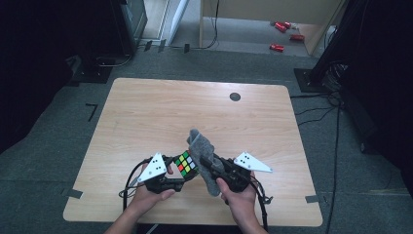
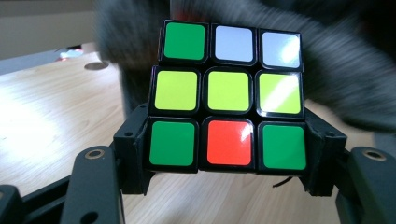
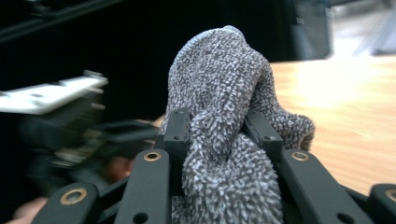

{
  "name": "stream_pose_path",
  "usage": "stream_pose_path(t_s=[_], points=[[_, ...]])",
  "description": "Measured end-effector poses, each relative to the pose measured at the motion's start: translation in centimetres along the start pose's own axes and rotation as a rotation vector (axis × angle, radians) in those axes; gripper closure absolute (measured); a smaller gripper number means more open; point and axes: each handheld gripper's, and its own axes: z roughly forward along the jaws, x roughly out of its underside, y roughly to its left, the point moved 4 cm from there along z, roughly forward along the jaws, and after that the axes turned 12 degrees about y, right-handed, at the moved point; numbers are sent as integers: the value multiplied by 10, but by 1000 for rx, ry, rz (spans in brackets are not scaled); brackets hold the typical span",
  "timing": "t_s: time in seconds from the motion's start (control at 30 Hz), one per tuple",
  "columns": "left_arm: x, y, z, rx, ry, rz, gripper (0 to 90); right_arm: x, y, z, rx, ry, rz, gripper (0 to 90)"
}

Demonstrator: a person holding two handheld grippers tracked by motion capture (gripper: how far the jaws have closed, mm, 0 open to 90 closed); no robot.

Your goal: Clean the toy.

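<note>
Puzzle cube, clamped for wiping

Puzzle cube [image 2: 226, 95] sits low in the high view's centre, above the counter [image 1: 146, 117]. Our left gripper [image 1: 178, 176] clenches its rigid, slick sides; our right gripper [image 3: 219, 133] pinches the soft grey cloth [image 3: 224, 93] beside it.

You had a puzzle cube [image 2: 226, 98] with black edges and shiny colored squares. The side facing you showed green, white, white on top, three yellow-green squares in the middle, and green, red, green at the bottom. It sat straight and was squeezed by its bottom row on both sides. Your fuzzy gray cloth [image 3: 224, 116] was bunched up and pinched in the middle, its top standing up and its end hanging down. The cloth [image 1: 202, 158] was right beside the cube [image 1: 185, 164], above the table's near edge.
</note>
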Motion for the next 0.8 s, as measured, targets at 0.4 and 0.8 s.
stream_pose_path(t_s=[0.4,0.8], points=[[-4,18,-10,110,-115,-208,344,21,-13,18,-130,86,81,680],[2,32,-11,134,-80,-285,344,10,-15,10,-126,6,-57,669]])
